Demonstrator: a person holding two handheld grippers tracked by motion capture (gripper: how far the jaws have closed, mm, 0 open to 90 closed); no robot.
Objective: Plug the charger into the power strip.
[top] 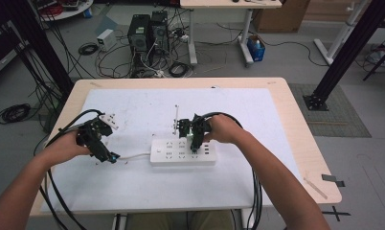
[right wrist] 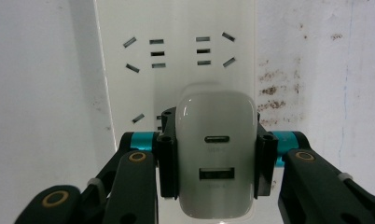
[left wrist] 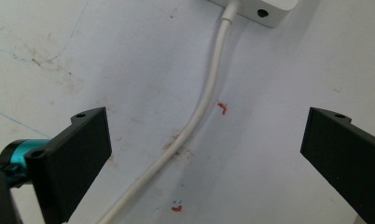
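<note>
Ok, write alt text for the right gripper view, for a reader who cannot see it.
The right gripper clamps a white charger between its two black jaws, two ports on the charger's near face. Just beyond lies a white power strip with rows of socket slots, on a scuffed white table surface.

Power strip mid-table, its cord leading left.

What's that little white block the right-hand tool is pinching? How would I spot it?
Start at the white power strip in the middle of the table. Over its right end, the right gripper clamps a small rounded white charger between its black fingers. Unlike the flat strip with its slotted sockets, the charger's face has two ports, an oval one above a rectangular one.
</note>
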